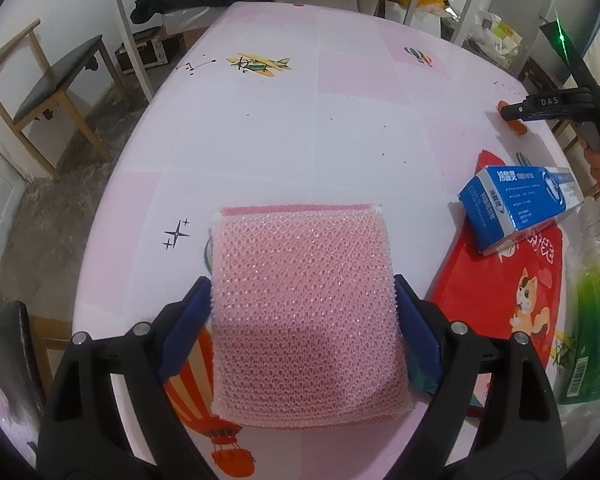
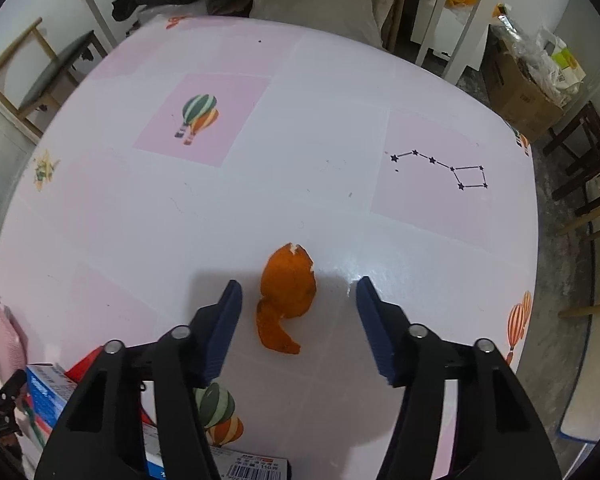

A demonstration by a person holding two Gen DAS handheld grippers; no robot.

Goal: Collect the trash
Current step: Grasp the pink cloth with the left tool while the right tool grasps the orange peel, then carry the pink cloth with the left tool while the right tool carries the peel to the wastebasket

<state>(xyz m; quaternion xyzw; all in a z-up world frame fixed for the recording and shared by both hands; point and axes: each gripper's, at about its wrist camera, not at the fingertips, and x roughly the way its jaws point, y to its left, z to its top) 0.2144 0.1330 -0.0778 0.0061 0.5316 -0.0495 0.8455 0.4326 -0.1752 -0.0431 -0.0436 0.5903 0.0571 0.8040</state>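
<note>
Presently the right gripper point(image 2: 298, 300) stands unclenched astride the orange peel point(image 2: 288, 300); lower fully, then pinch its midsection; left gripper point(image 1: 302, 312) grasps the pink scouring pad point(image 1: 304, 312).

Wooden chair point(image 1: 56, 92) — grey floor point(image 1: 60, 208), white walls

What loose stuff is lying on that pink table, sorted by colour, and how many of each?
Pink: 1, mesh scrubbing pad between the left gripper's fingers
Orange: 1, peel between the right gripper's open fingers
Blue: 1, carton
Red: 1, printed bag
Green and clear: 1, plastic bottle
Total: 5
</note>
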